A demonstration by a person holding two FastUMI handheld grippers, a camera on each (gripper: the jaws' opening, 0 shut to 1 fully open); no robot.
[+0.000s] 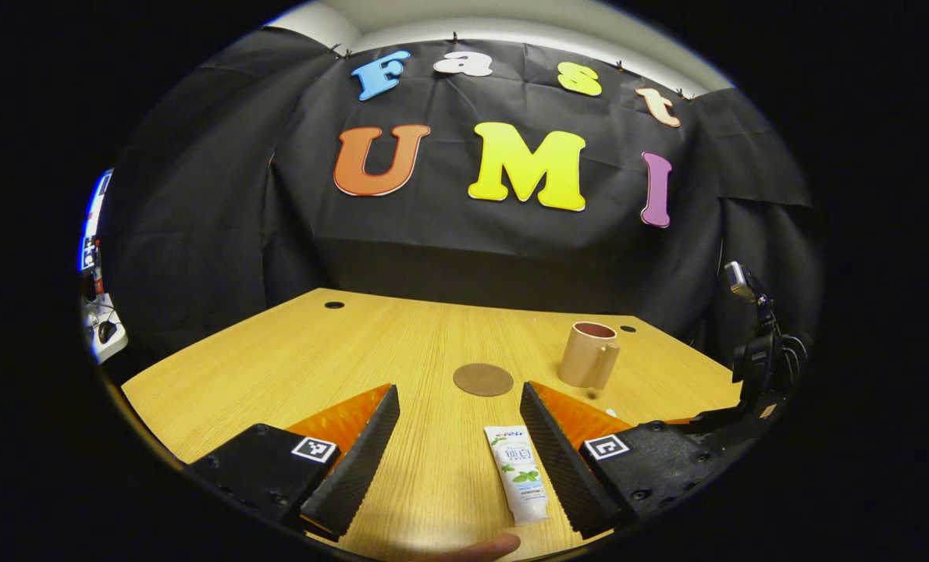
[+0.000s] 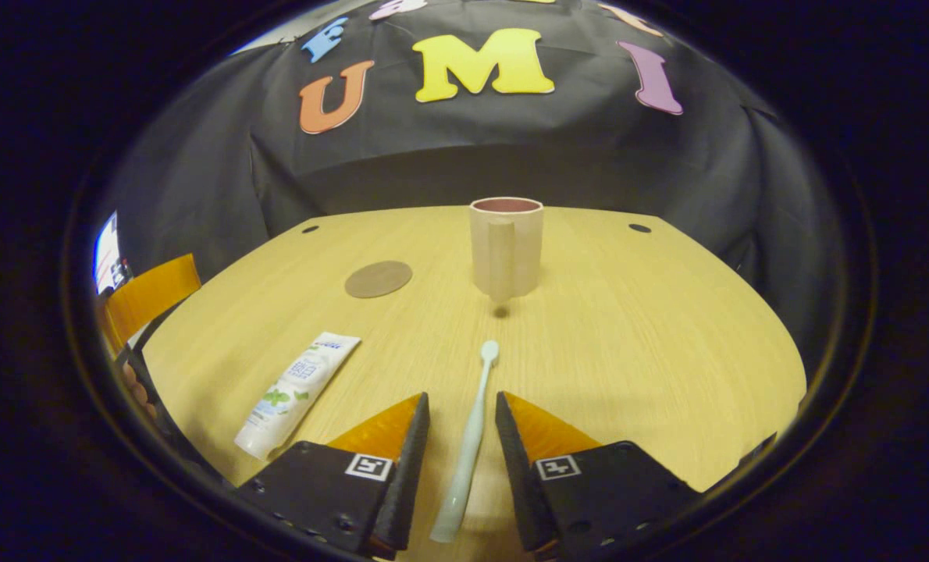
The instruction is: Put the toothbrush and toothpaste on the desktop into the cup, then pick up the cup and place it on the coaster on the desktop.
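Right tongs (image 2: pixel 459 460) sit low over the table (image 2: pixel 667 351), fingers apart w/ a narrow gap, straddling the toothbrush (image 2: pixel 468 445) w/o pinching it; brush lies flat btwn them, handle end nearest, head pointing toward the cup (image 2: pixel 506 246). Left tongs (image 1: pixel 457 453) are spread wide, holding nothing; toothpaste (image 1: pixel 517 472) lies flat inside the gap, close beside the right-hand finger, cap end nearest the camera. Brush looks light, thin, stiff plastic, prob. slippery & apt to pivot if pinched off-centre, so grip approx mid-handle across the narrow width. Paste tube looks light & soft, will dent under squeeze; best taken across the flat body nearer the firmer cap end, gentle close. Cup stands upright further back, handle facing the right gripper view, well apart from both items; looks rigid, tip risk when dropping items in. Coaster (image 1: pixel 483 379) lies flat near the cup, bare
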